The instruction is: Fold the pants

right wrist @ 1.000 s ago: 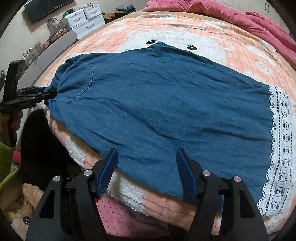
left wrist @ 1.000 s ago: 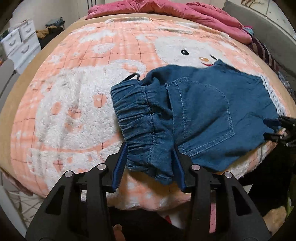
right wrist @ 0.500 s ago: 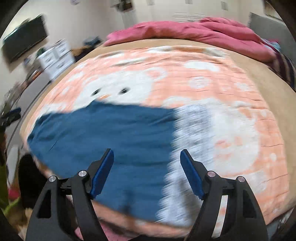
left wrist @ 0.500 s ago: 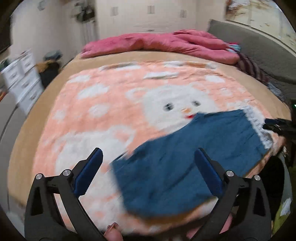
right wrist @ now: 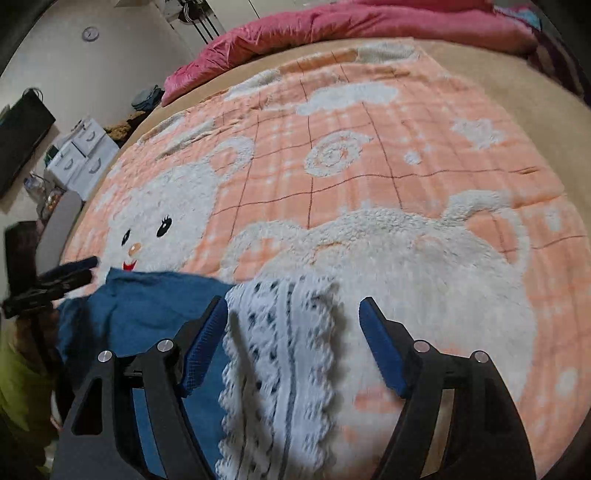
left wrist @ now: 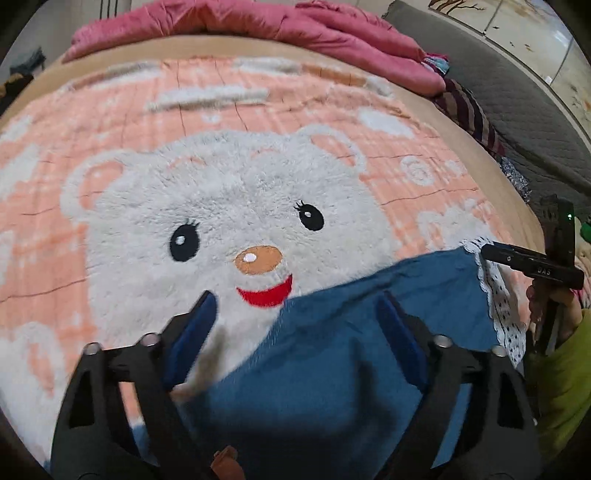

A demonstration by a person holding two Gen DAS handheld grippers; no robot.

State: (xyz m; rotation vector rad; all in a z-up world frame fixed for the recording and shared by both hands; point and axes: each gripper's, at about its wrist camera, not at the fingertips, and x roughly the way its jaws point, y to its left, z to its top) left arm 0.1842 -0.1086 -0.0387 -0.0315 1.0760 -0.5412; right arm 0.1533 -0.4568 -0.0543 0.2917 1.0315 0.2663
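- Whereas a second ago the left gripper (left wrist: 295,321) was clenched on the bunched waistband, its jaws now stand spread and released over the pants (left wrist: 343,369).
- The right gripper (right wrist: 291,325) is likewise released, now above the white lace hem (right wrist: 280,354) rather than mid-leg.
- One pair of blue denim pants lies flat at the near edge of the bear blanket (left wrist: 221,177).
- Counted: two grippers, one blanket, one pink quilt (left wrist: 258,22) at the far end.
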